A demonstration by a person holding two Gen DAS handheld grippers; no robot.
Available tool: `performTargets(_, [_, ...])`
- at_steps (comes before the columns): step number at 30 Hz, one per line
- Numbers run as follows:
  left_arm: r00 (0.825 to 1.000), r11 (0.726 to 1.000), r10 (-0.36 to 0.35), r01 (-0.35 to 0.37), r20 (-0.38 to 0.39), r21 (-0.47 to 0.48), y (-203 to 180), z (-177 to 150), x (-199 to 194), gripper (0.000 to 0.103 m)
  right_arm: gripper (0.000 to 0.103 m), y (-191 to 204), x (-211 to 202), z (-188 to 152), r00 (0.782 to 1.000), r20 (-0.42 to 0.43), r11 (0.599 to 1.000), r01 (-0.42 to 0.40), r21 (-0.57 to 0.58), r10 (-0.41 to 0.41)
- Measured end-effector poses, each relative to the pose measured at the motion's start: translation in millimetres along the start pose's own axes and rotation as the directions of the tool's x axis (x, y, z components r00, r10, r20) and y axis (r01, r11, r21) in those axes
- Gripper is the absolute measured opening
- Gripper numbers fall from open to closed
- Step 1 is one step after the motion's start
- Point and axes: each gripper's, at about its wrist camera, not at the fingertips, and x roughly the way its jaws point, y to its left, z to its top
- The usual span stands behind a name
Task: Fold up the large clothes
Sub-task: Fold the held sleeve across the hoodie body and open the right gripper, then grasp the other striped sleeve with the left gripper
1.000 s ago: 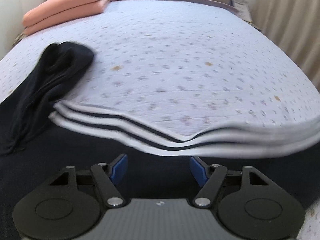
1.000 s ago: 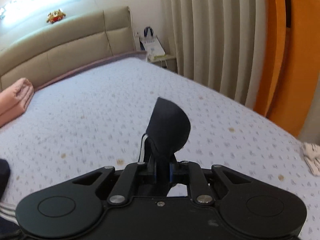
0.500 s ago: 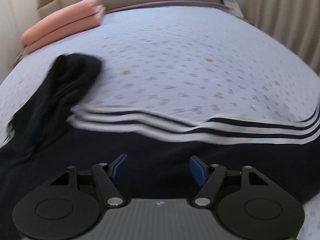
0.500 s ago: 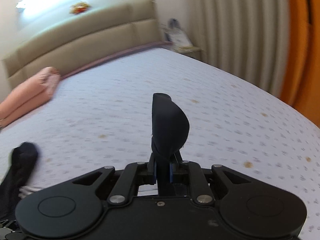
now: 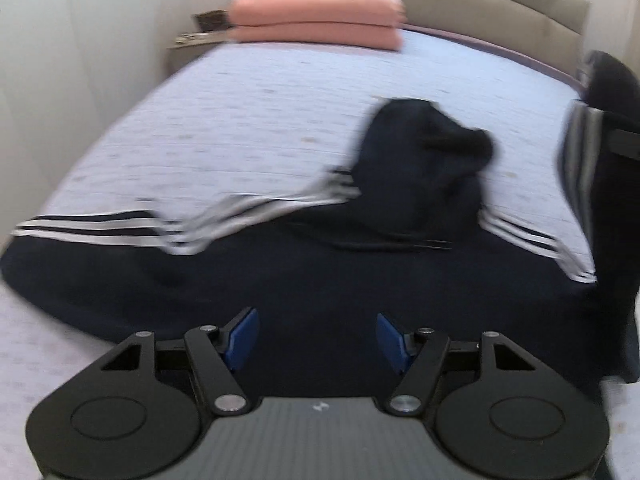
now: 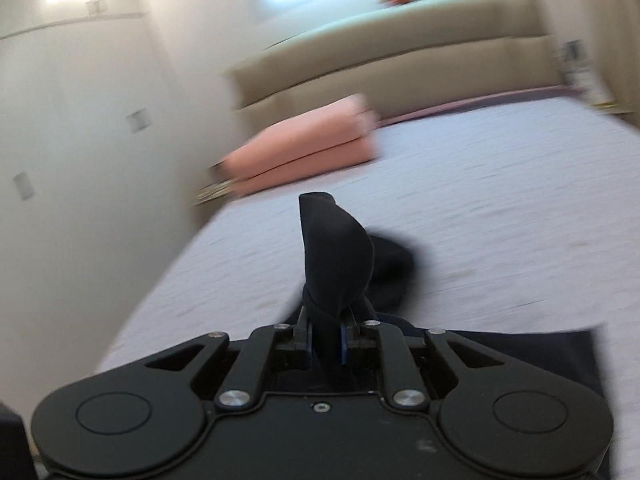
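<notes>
on the lilac bed (image 5: 248,128) the dark hoodie (image 5: 320,280) lies spread, its hood (image 5: 424,152) bunched at one o'clock from the left gripper (image 5: 318,340), striped sleeves running out to nine and three. that gripper hangs over the body cloth, blue pads wide apart, nothing between them. the right gripper (image 6: 325,342) is clamped on a fold of the hoodie's cloth. bare sheet stretches to the pink blanket (image 5: 316,16) at twelve, by the headboard (image 6: 400,68).
</notes>
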Motion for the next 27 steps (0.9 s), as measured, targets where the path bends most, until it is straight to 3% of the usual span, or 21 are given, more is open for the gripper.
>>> performTargets(1, [1.000,1.000,0.019,-0.019,0.002,-0.012,18,1,1,0.068,0.020,19,14,-7,0.999,-0.023,0.999,-0.036,-0.014,0.035])
performTargets(2, [0.999,0.999,0.038,-0.038,-0.001,-0.030,35,1,3,0.068,0.029,39,31,-18,0.995,-0.058,0.996,-0.080,-0.032,0.078])
performTargets(3, [0.999,0.997,0.050,-0.050,-0.006,-0.053,51,1,6,0.068,0.046,54,46,-28,0.989,-0.099,0.992,-0.118,-0.041,0.113])
performTargets(5, [0.998,0.994,0.053,-0.054,-0.020,-0.094,79,-2,12,0.068,0.068,76,76,-49,0.963,-0.221,0.983,-0.170,-0.063,0.152])
performTargets(7, [0.999,0.992,0.032,-0.037,-0.043,-0.123,101,-6,22,0.068,0.068,83,93,-68,0.933,-0.330,0.981,-0.177,-0.077,0.142])
performTargets(9, [0.998,0.989,-0.008,-0.001,-0.059,-0.148,119,-9,30,0.068,0.070,79,94,-78,0.917,-0.382,0.984,-0.160,-0.083,0.116])
performTargets(13, [0.994,0.981,-0.097,0.087,-0.054,-0.175,138,-11,36,0.068,0.064,45,82,-85,0.921,-0.389,0.996,-0.022,-0.090,-0.015])
performTargets(15, [0.987,0.972,-0.152,0.141,-0.047,-0.189,141,-8,42,0.069,0.030,19,81,-83,0.918,-0.378,0.991,0.087,-0.099,-0.118])
performTargets(16, [0.983,0.966,-0.176,0.164,-0.043,-0.198,141,-7,45,0.069,0.024,9,84,-83,0.913,-0.378,0.987,0.128,-0.099,-0.156])
performTargets(19, [0.967,0.945,-0.250,0.233,-0.051,-0.229,140,5,66,0.070,0.021,-9,89,-89,0.894,-0.377,0.970,0.221,-0.099,-0.242])
performTargets(21, [0.956,0.940,-0.275,0.245,-0.100,-0.236,137,12,87,0.068,0.021,-13,89,-101,0.883,-0.389,0.965,0.246,-0.095,-0.263])
performTargets(23, [0.956,0.954,-0.235,0.192,-0.175,-0.231,132,15,110,0.047,0.021,-10,101,-113,0.865,-0.423,0.963,0.258,-0.081,-0.268])
performTargets(24, [0.958,0.962,-0.208,0.165,-0.199,-0.216,128,16,118,0.023,0.021,-9,104,-117,0.860,-0.436,0.963,0.260,-0.073,-0.265])
performTargets(26, [0.969,0.970,-0.186,0.155,-0.163,-0.186,125,18,117,0.004,0.022,-3,101,-121,0.861,-0.426,0.959,0.267,-0.091,-0.280])
performTargets(27, [0.969,0.966,-0.211,0.187,-0.126,-0.177,125,20,111,0.004,0.022,1,100,-121,0.861,-0.423,0.959,0.265,-0.101,-0.283])
